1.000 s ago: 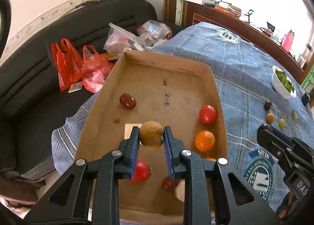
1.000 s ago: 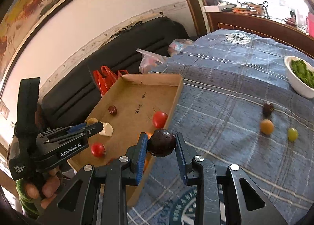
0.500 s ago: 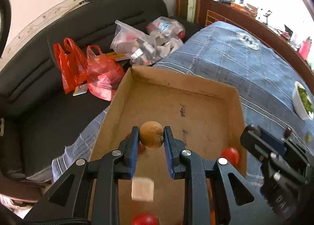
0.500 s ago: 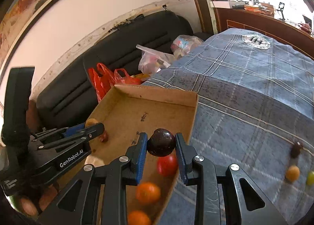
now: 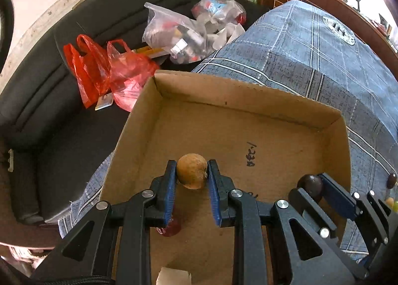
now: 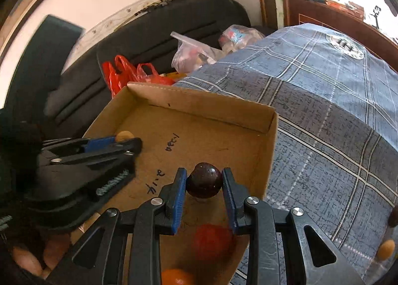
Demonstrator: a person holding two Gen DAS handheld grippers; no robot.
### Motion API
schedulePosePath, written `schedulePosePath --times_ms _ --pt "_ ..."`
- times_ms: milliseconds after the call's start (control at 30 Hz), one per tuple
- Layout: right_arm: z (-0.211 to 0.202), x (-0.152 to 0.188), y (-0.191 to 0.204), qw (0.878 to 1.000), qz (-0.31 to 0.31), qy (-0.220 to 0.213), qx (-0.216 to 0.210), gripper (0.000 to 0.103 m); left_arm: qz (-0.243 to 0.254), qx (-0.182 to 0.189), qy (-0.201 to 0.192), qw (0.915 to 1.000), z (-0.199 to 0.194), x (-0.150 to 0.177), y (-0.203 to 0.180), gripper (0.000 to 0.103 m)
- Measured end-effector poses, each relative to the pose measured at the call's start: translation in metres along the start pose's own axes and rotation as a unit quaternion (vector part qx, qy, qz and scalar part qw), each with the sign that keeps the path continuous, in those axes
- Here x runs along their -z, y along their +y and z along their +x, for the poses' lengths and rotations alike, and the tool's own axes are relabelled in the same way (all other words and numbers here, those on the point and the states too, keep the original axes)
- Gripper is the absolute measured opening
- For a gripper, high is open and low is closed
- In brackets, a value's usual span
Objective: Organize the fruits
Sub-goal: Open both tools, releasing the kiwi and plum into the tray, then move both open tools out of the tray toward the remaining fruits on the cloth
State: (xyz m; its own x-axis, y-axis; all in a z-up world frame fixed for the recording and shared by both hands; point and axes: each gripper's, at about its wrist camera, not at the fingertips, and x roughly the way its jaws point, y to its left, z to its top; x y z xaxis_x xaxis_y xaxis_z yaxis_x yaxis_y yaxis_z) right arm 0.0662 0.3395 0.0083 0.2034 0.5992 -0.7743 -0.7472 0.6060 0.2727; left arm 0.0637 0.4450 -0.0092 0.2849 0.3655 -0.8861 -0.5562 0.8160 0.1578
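- My left tongs (image 5: 191, 178) were clamped on a brown fruit (image 5: 191, 174), pads on its two sides, held over the box (image 5: 238, 91) floor.
- My right tongs (image 6: 204, 183) gripped a dark plum (image 6: 204, 180) across its middle, above the box near its right wall.
- Both looked light and round. I judged the plum's glossy skin slippery and bruisable, so a gentle squeeze at the widest part suited it.
- A red fruit (image 6: 211, 241) and an orange (image 6: 176, 277) lay below the plum.
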Motion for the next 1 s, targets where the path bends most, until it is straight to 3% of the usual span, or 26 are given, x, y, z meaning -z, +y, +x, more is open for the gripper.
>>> schedulePosePath --times_ms 100,200,300,500,700,1000 --pt "0.003 0.000 0.004 1.000 -0.009 0.002 0.002 0.030 0.000 -0.002 0.001 1.0000 0.000 -0.002 0.000 0.024" --pt "0.003 0.000 0.006 1.000 -0.015 0.001 0.004 0.032 -0.007 -0.009 -0.002 0.9999 -0.001 -0.001 0.004 0.034" --pt "-0.002 0.002 0.006 1.000 -0.015 -0.007 -0.002 0.042 -0.015 -0.010 -0.010 0.9998 -0.009 0.002 0.009 0.035" --pt "-0.029 0.008 -0.004 0.999 0.000 -0.038 0.000 0.054 -0.027 -0.017 -0.041 0.9987 -0.035 0.016 0.016 0.050" --pt "-0.060 0.022 -0.021 0.998 0.026 -0.062 -0.011 0.054 -0.025 -0.017 -0.073 0.9969 -0.067 0.036 0.014 0.058" --pt "-0.107 0.061 -0.049 0.994 0.073 -0.077 -0.022 0.054 -0.024 0.011 -0.117 0.9928 -0.108 0.067 0.004 0.058"
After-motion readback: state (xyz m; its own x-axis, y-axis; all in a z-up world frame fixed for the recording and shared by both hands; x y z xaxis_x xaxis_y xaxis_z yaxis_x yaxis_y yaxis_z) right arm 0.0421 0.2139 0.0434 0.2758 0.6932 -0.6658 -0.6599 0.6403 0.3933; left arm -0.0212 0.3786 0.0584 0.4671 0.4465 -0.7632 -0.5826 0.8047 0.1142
